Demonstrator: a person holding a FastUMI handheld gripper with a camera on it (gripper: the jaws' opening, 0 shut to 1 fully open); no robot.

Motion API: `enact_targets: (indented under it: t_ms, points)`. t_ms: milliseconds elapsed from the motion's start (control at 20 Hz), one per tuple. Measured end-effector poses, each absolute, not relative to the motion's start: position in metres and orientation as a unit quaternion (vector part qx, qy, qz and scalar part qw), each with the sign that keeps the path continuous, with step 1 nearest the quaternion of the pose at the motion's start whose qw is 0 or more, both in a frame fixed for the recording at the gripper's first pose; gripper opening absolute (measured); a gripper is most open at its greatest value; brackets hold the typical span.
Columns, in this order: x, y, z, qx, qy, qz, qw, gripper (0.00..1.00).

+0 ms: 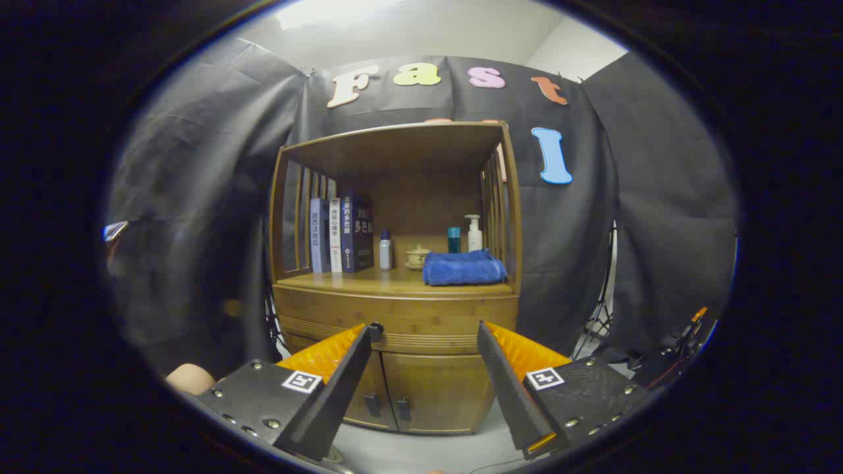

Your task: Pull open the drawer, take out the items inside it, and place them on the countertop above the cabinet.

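Here, gripper (427, 327) released, fingers spread and holding nothing, closed drawer (395, 324) of wooden cabinet (435, 395) just beyond fingertips, folded blue towel (463, 268) on countertop (369, 282), books (340, 234) beside.

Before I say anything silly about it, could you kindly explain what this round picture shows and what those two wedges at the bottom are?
The picture comes from a fisheye camera that rides on a hand-held gripper and looks forward along its two fingers; those are the wedges. A person carries the tool; there is no robot arm. The fingers stand apart and hold nothing, so the gripper is open.

Beyond them stands a wooden cabinet. Its drawer looks closed, with two small doors below. On the countertop, under a slatted shelf frame, stand three books, a small white bottle, a lidded cup, a teal bottle, a pump bottle and a folded blue towel. The job is to open the drawer and put its contents on the countertop.
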State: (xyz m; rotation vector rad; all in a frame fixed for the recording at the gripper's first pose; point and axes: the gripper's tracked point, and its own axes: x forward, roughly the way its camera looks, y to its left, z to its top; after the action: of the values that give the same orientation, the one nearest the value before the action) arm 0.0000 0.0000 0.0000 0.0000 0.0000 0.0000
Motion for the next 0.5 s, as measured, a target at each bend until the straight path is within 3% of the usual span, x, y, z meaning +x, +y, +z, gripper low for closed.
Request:
enact_targets:
  t_ms: [500]
  points:
    - [0.0023, 0.0085, 0.0, -0.001, 0.002, 0.005, 1.0, 0.97]
